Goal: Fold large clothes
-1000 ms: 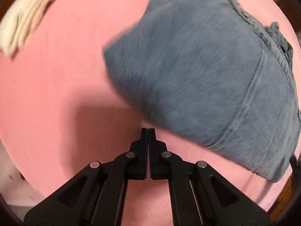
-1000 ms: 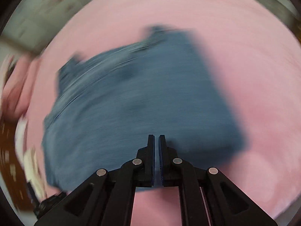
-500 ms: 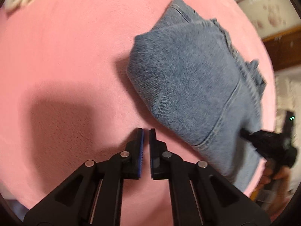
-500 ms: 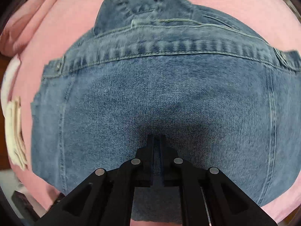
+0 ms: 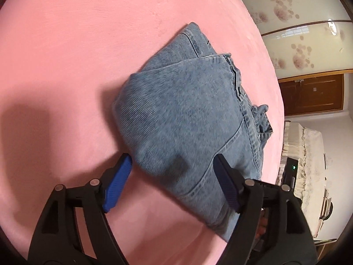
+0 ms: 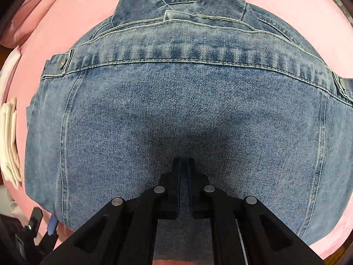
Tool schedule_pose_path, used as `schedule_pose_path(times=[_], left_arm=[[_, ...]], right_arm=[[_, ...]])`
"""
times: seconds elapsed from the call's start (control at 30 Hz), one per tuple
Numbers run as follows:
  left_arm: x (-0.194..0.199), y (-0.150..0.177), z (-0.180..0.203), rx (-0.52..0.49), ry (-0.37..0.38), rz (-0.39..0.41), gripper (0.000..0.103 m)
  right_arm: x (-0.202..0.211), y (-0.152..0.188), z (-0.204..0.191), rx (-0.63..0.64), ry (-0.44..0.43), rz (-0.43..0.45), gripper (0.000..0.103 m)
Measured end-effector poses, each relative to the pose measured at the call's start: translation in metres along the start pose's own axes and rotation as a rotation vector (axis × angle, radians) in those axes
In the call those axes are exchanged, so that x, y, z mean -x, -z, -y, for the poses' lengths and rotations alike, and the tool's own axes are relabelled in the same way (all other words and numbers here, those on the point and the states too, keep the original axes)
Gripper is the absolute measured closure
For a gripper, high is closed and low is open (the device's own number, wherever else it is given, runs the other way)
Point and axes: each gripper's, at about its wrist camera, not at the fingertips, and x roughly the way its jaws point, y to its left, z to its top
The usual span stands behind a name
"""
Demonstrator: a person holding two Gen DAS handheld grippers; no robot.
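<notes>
Across centre of left wrist view: folded denim jacket [image 5: 187, 119] lying flat on pink bed cover [image 5: 66, 55], running from upper middle down to lower right of frame. Left claw [image 5: 172, 181] at bottom, spread wide, jaws just been opening; blue pads [image 5: 117, 183] clear of fabric, lower corner of denim showing between them but not pinched, so released. Dark shadow on pink at left edge. Patterned wardrobe doors [image 5: 297, 22] upper right, brown door [image 5: 313, 92] at right, white lace-covered furniture [image 5: 308, 154] below it.

Right wrist view: jacket [image 6: 176, 110] fills nearly whole frame, waistband seam w/ metal snap buttons [image 6: 62, 62] across upper third, collar part at top centre. Right claw [image 6: 183, 172] at bottom centre, clenched, tips pressed down onto denim w/ a thin strip of it showing in the narrow gap; whether cloth actually gripped, can't tell. Folded white cloth [image 6: 8, 141] at left edge on pink. Bit of other claw's black frame w/ blue pad at lower left corner.
</notes>
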Motion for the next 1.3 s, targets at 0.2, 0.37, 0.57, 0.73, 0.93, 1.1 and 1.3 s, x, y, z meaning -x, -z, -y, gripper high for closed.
schedule_pose_path(times=[0.2,0.37,0.57,0.73,0.93,1.1,1.3], left_arm=[[-0.034,-0.013,0.003,0.025,0.004,0.024,0.029],[-0.054,-0.021,0.000,0.063,0.025,0.049,0.028],[-0.066,-0.028,0.004,0.051,-0.009,0.058,0.028],[-0.073,-0.031,0.004,0.045,-0.009,0.087,0.028],[-0.076,-0.030,0.004,0.032,-0.004,0.103,0.029],[-0.074,-0.031,-0.003,0.056,-0.002,0.093,0.046],[-0.071,-0.034,-0.030,0.185,0.083,0.074,0.072]], right_arm=[[0.005,0.016,0.005,0.024,0.008,0.007,0.097],[0.003,0.020,-0.004,0.050,0.031,0.036,0.097],[0.006,0.037,-0.024,0.097,0.098,0.095,0.097],[0.010,0.053,-0.035,0.099,0.145,0.144,0.097],[0.014,0.075,-0.045,0.092,0.171,0.187,0.097],[0.015,0.089,-0.050,0.079,0.167,0.194,0.097],[0.016,0.102,-0.052,0.075,0.196,0.221,0.097]])
